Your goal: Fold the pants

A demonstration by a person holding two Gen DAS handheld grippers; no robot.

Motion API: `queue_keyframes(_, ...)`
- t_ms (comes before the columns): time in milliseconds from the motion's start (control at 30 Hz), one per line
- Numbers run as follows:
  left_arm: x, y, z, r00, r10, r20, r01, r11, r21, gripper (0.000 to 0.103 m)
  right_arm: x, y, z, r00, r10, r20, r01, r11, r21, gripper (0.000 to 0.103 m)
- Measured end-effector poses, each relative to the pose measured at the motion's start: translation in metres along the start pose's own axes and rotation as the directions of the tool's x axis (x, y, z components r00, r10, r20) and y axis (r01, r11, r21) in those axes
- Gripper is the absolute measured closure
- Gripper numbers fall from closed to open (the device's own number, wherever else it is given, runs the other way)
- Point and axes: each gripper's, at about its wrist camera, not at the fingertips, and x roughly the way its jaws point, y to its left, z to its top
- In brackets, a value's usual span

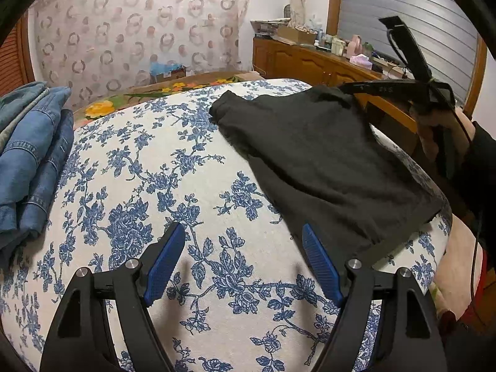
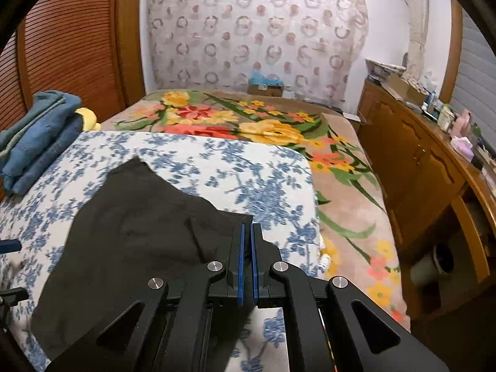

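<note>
Black pants lie partly folded on a white cloth with blue flowers. In the left wrist view my left gripper is open and empty, just above the cloth, with its right pad beside the pants' near edge. My right gripper shows there at the pants' far right corner, held in a hand. In the right wrist view my right gripper is shut on a corner of the black pants and holds it lifted above the floral cloth.
A stack of folded blue jeans sits at the left of the cloth, also in the right wrist view. A bedspread with bright flowers lies beyond. A wooden dresser with clutter stands at the right.
</note>
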Motion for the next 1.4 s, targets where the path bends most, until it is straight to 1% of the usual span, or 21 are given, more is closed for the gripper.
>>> queue_keyframes(100, 0.001, 0.0, 0.0, 1.0, 0.0, -0.002, 0.0, 1.0, -0.001, 0.024, 0.008, -0.003, 0.001, 0.999, -0.021, -0.032, 0.022, 0.999, 0.024, 0.099)
queue_keyframes(200, 0.001, 0.0, 0.0, 1.0, 0.0, 0.0, 0.0, 1.0, 0.001, 0.024, 0.01, -0.006, 0.001, 0.999, -0.032, -0.03, 0.033, 0.999, 0.043, 0.098)
queue_keyframes(267, 0.001, -0.001, 0.0, 1.0, -0.001, -0.002, 0.001, 1.0, 0.002, 0.024, 0.01, -0.008, 0.001, 0.999, -0.037, -0.027, 0.038, 0.997, 0.066, 0.086)
queue_keyframes(333, 0.002, -0.002, 0.0, 1.0, -0.003, -0.002, 0.003, 1.0, 0.004, 0.024, 0.009, -0.009, 0.0, 0.999, -0.04, -0.021, 0.042, 0.996, 0.076, 0.082)
queue_keyframes(433, 0.004, -0.005, 0.0, 1.0, -0.006, -0.006, 0.006, 1.0, 0.009, 0.024, 0.008, -0.004, -0.002, 1.0, -0.002, -0.015, 0.003, 0.997, 0.076, 0.081)
queue_keyframes(600, 0.006, -0.008, -0.001, 1.0, -0.006, -0.012, 0.006, 1.0, 0.017, 0.024, 0.012, 0.003, -0.007, 0.999, 0.038, -0.033, -0.036, 0.998, 0.046, 0.079)
queue_keyframes(733, 0.008, -0.01, 0.0, 1.0, -0.009, -0.014, 0.009, 1.0, 0.022, 0.024, 0.023, 0.0, -0.01, 0.997, 0.038, -0.068, -0.036, 0.999, 0.039, 0.077)
queue_keyframes(967, 0.016, -0.011, -0.003, 0.999, -0.005, -0.032, 0.006, 1.0, 0.023, 0.024, 0.034, -0.018, -0.006, 0.996, 0.043, -0.084, -0.038, 0.997, 0.068, 0.077)
queue_keyframes(1033, 0.019, -0.011, -0.003, 0.999, -0.003, -0.038, 0.004, 1.0, 0.024, 0.024, 0.037, -0.013, -0.004, 0.994, 0.056, -0.095, -0.049, 0.996, 0.079, 0.078)
queue_keyframes(1067, 0.018, -0.011, -0.003, 0.999, -0.004, -0.036, 0.005, 1.0, 0.025, 0.024, 0.036, -0.014, -0.004, 0.994, 0.063, -0.089, -0.055, 0.995, 0.083, 0.091)
queue_keyframes(1100, 0.018, -0.011, -0.003, 0.999, -0.004, -0.034, 0.005, 1.0, 0.025, 0.024, 0.037, -0.013, -0.003, 0.994, 0.066, -0.083, -0.06, 0.995, 0.083, 0.096)
queue_keyframes(1133, 0.018, -0.011, -0.003, 0.999, -0.005, -0.035, 0.006, 1.0, 0.023, 0.024, 0.036, -0.014, -0.004, 0.994, 0.069, -0.081, -0.062, 0.995, 0.081, 0.099)
queue_keyframes(1167, 0.019, -0.01, -0.004, 0.999, -0.007, -0.04, 0.008, 1.0, 0.02, 0.024, 0.034, -0.016, -0.005, 0.995, 0.066, -0.074, -0.06, 0.994, 0.089, 0.1)
queue_keyframes(1233, 0.021, -0.009, -0.004, 0.999, -0.009, -0.05, 0.01, 1.0, 0.012, 0.024, 0.031, -0.023, -0.007, 0.996, 0.063, -0.057, -0.054, 0.989, 0.141, 0.1)
queue_keyframes(1300, 0.022, -0.009, -0.004, 0.998, -0.008, -0.054, 0.009, 1.0, 0.015, 0.024, 0.029, -0.035, -0.009, 0.998, 0.025, -0.06, -0.013, 0.98, 0.197, 0.1)
queue_keyframes(1333, 0.022, -0.01, -0.004, 0.999, -0.006, -0.054, 0.006, 1.0, 0.018, 0.024, 0.029, -0.04, -0.01, 0.998, 0.02, -0.065, -0.006, 0.977, 0.213, 0.1)
queue_keyframes(1400, 0.022, -0.01, -0.004, 0.998, -0.006, -0.056, 0.007, 1.0, 0.019, 0.024, 0.026, -0.047, -0.012, 0.998, 0.039, -0.058, -0.023, 0.97, 0.243, 0.1)
